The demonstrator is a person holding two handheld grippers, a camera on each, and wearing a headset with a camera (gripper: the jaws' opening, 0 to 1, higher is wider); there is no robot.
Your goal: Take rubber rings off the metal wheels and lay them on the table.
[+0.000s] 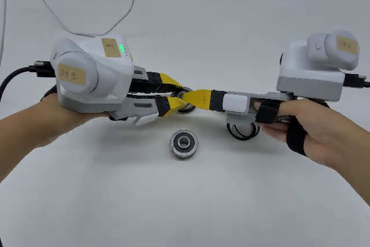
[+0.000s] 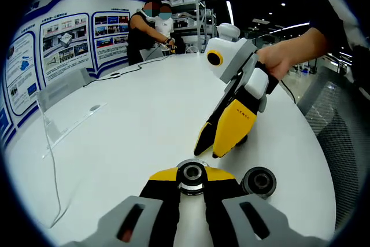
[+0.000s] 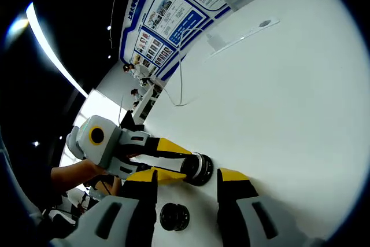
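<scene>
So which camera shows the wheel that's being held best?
The left gripper view: the held wheel sits close, hub facing the camera, clamped in the left gripper. The right gripper view shows it obliquely; in the head view yellow jaws mostly hide it.

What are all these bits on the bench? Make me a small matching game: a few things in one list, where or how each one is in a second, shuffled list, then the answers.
Things
1. held wheel
2. loose wheel
3. black rubber ring
4. right gripper

Places or states
a. lying on the table below the right gripper
b. jaws open, one to each side of a wheel
c. clamped in the left gripper
d. alone on the table, nearer the person

Pairs: 1-c, 2-d, 3-a, 4-b
</scene>
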